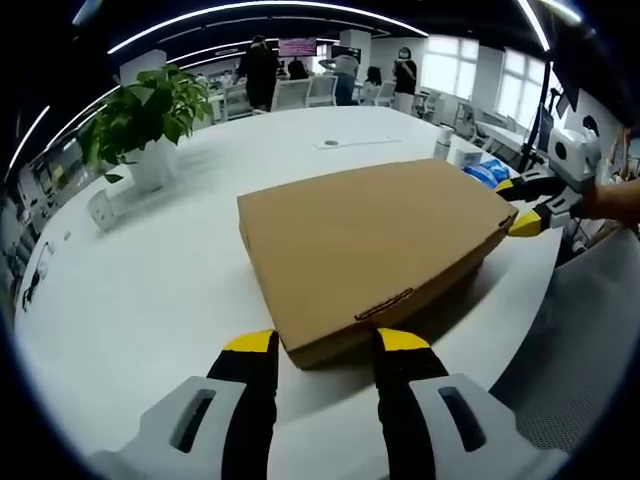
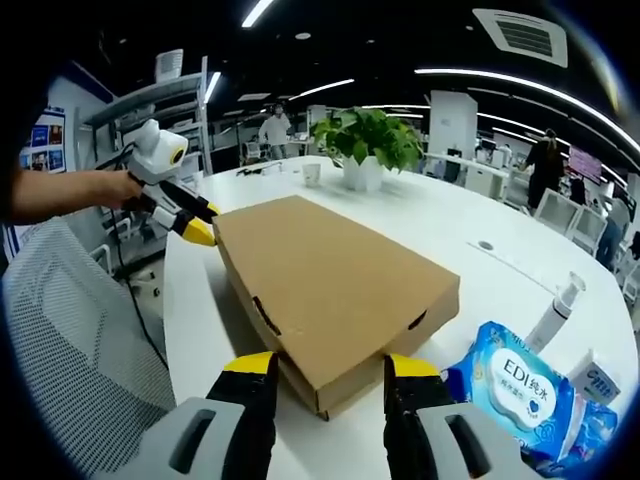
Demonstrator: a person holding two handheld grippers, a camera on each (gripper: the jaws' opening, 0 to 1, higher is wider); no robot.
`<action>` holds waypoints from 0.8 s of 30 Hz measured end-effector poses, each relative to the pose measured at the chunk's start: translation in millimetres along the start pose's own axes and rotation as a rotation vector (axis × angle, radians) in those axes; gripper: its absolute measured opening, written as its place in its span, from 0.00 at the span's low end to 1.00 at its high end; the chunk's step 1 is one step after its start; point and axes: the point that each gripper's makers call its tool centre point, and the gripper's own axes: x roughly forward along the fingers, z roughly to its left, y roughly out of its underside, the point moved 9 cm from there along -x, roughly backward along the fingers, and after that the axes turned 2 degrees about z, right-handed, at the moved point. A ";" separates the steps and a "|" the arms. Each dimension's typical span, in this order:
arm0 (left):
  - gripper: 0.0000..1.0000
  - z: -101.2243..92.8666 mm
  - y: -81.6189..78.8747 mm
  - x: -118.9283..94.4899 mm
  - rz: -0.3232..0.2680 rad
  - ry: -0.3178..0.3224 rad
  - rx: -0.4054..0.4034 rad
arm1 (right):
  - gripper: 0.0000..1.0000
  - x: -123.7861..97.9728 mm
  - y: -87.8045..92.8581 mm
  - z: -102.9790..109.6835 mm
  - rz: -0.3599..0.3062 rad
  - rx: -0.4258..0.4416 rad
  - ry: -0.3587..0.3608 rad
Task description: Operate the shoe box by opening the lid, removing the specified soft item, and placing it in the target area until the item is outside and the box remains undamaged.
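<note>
Shoe box (image 1: 370, 250): flat brown cardboard, lid closed, lying on the white table (image 1: 150, 290). No visible damage to the lid or corners in either view.

Left gripper (image 1: 325, 342): jaws apart, yellow tips straddling the near corner of the box, 1 tip on each side of it. Contact with the cardboard cannot be confirmed. In the right gripper view the same tool (image 2: 197, 225) sits at the far corner of the box (image 2: 330, 280), held by a person's hand (image 2: 115, 188).

Right gripper (image 2: 328, 365): jaws apart, tips flanking its near corner of the box. In the left gripper view it (image 1: 525, 205) stands at the far right corner, yellow tips just beside the lid edge.

Other items: a potted plant (image 1: 150, 125) well apart from the box; a blue wet-wipes pack (image 2: 520, 385) just beside the right gripper; a grey mesh chair (image 2: 70, 350) at the table edge; people (image 1: 262, 70) in the background
</note>
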 end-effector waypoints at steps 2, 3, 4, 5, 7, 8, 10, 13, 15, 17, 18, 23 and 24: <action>0.37 -0.1 1.4 2.4 0.009 -0.003 0.002 | 0.40 1.6 1.7 0.4 0.004 -0.007 0.003; 0.38 -0.4 1.9 2.4 0.012 -0.003 0.003 | 0.40 2.2 2.3 0.8 0.006 -0.011 0.004; 0.37 -0.1 1.6 2.0 0.011 -0.004 0.002 | 0.40 2.3 2.4 0.7 0.006 -0.015 0.006; 0.37 -0.3 1.7 1.8 0.010 -0.003 0.000 | 0.40 2.3 2.2 0.1 0.004 -0.014 0.008; 0.37 -0.2 1.1 2.9 0.009 -0.005 -0.002 | 0.39 3.0 2.2 -1.2 0.004 -0.012 0.008; 0.37 0.3 0.0 3.9 0.009 -0.007 0.000 | 0.39 3.4 2.0 -1.4 0.005 -0.013 0.010; 0.38 1.4 -2.5 6.4 0.012 -0.007 -0.002 | 0.39 4.9 1.0 -4.2 0.005 -0.014 0.011; 0.38 2.3 -6.0 9.3 0.015 -0.007 -0.001 | 0.40 7.4 -1.1 -10.0 0.008 -0.014 0.012; 0.38 3.5 -8.8 11.8 0.017 -0.007 -0.003 | 0.40 9.4 -2.7 -14.8 0.009 -0.015 0.010; 0.38 4.5 -12.0 14.8 0.019 -0.008 -0.003 | 0.40 11.3 -3.8 -18.1 0.011 -0.016 0.010; 0.38 5.2 -13.1 16.0 0.019 -0.009 -0.004 | 0.40 12.6 -4.9 -20.6 0.012 -0.017 0.011; 0.38 8.7 -20.5 23.2 0.016 -0.008 -0.011 | 0.40 18.3 -9.6 -31.2 0.020 -0.022 0.012; 0.38 9.2 -21.6 24.2 0.015 -0.009 -0.012 | 0.40 19.4 -10.6 -33.4 0.023 -0.025 0.011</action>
